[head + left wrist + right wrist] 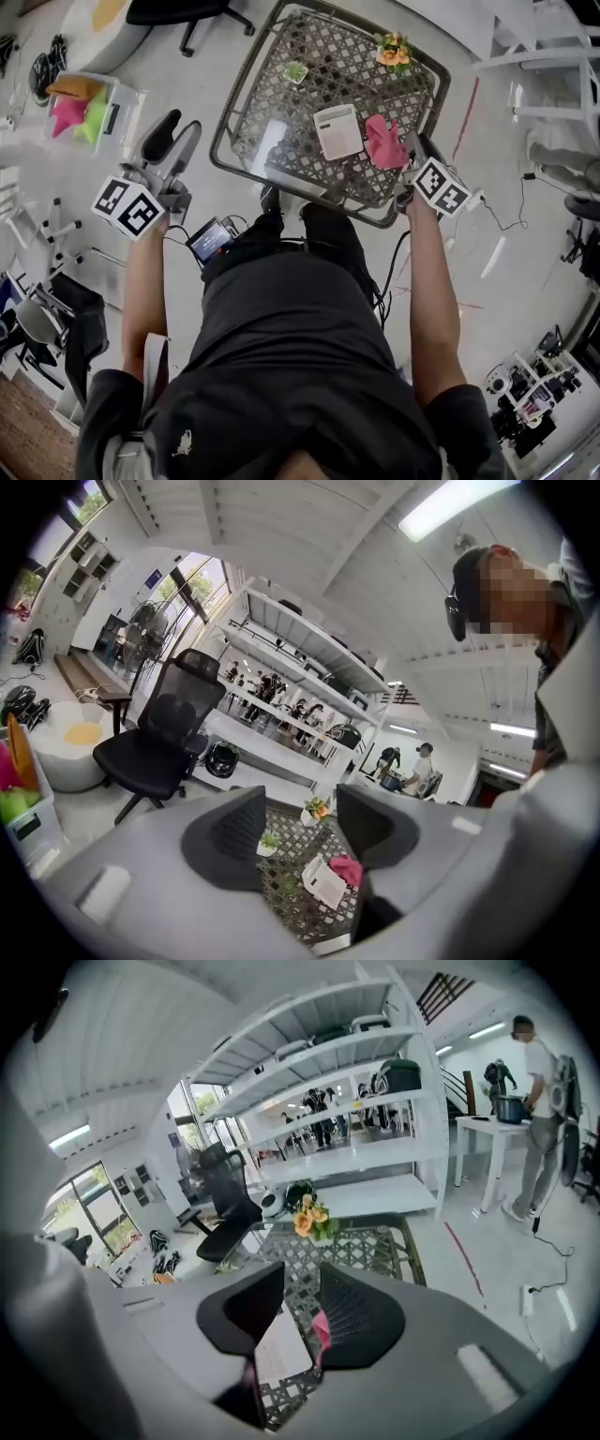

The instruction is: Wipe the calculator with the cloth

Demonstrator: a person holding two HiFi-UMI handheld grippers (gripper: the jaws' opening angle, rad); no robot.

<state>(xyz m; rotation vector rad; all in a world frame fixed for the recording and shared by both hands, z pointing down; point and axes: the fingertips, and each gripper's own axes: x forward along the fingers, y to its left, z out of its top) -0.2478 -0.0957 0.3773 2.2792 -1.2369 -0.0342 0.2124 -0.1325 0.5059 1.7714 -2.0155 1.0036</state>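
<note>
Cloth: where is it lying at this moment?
In the head view the pink cloth lies on the lattice table, right beside the calculator on its right, toward the table's near right edge.

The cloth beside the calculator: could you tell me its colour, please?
The cloth is pinkish red; it shows best in the head view.

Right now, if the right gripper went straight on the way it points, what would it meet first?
Probably the white rectangular calculator on the dark lattice table, with the crumpled pink cloth right beside it; depth is unclear.
</note>
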